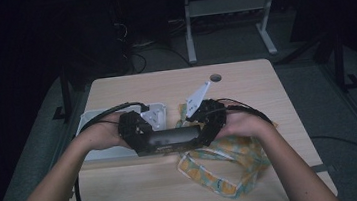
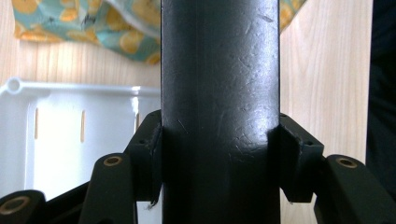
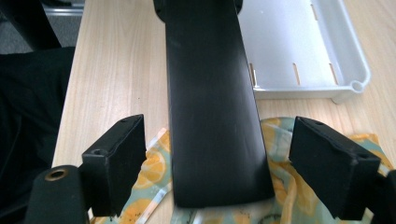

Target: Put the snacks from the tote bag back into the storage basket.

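While the left gripper (image 1: 137, 130) is clamped on one end of the black bar (image 1: 175, 140), both pads pressing its sides, the bar spans level above the table (image 1: 175, 186) to the right gripper (image 1: 211, 119). That gripper's jaws stand apart, clear of the bar end on both sides. The white tray (image 1: 88, 121) lies under the left gripper; the patterned cloth (image 1: 224, 176) lies under the right.

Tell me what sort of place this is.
Probably a lab or workshop: a light wooden table with a cable hole, metal desk legs on grey floor behind, and cables trailing in a dim room.
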Demonstrator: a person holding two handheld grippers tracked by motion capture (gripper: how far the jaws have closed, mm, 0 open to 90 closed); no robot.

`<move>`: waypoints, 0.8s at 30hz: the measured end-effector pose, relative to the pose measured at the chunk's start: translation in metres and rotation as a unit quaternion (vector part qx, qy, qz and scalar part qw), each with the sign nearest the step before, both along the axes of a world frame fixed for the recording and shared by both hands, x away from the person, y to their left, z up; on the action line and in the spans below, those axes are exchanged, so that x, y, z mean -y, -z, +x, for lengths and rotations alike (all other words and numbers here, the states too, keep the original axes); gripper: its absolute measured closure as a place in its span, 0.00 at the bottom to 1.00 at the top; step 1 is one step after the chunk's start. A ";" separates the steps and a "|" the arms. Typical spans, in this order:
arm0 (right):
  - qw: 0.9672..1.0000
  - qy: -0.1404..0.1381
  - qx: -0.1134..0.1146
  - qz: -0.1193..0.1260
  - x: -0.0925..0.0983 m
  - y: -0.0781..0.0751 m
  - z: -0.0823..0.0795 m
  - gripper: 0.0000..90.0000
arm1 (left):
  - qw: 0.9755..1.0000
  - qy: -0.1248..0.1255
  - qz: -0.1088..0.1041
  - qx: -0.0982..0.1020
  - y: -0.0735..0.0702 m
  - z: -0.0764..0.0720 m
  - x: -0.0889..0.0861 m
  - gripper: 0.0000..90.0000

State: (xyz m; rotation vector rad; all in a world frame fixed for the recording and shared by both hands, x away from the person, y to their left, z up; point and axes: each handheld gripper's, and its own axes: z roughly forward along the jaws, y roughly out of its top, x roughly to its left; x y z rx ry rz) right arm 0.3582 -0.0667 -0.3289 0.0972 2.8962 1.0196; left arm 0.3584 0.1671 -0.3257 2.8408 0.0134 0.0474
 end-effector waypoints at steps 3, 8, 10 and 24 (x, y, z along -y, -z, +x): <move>1.000 0.010 0.002 0.012 0.011 -0.001 -0.002 0.20 | 1.000 -0.004 0.005 0.004 0.000 0.003 -0.008 0.47; 0.999 0.034 0.001 0.026 0.033 0.003 -0.002 0.20 | 1.000 -0.012 0.001 0.003 -0.001 0.005 -0.020 0.47; 0.998 0.050 -0.001 0.029 0.042 0.004 -0.004 0.20 | 1.000 -0.011 -0.001 0.012 -0.001 0.006 -0.025 0.47; 0.992 0.120 -0.007 0.049 0.087 0.020 -0.015 0.18 | 1.000 -0.008 0.005 0.028 0.004 0.014 -0.062 0.47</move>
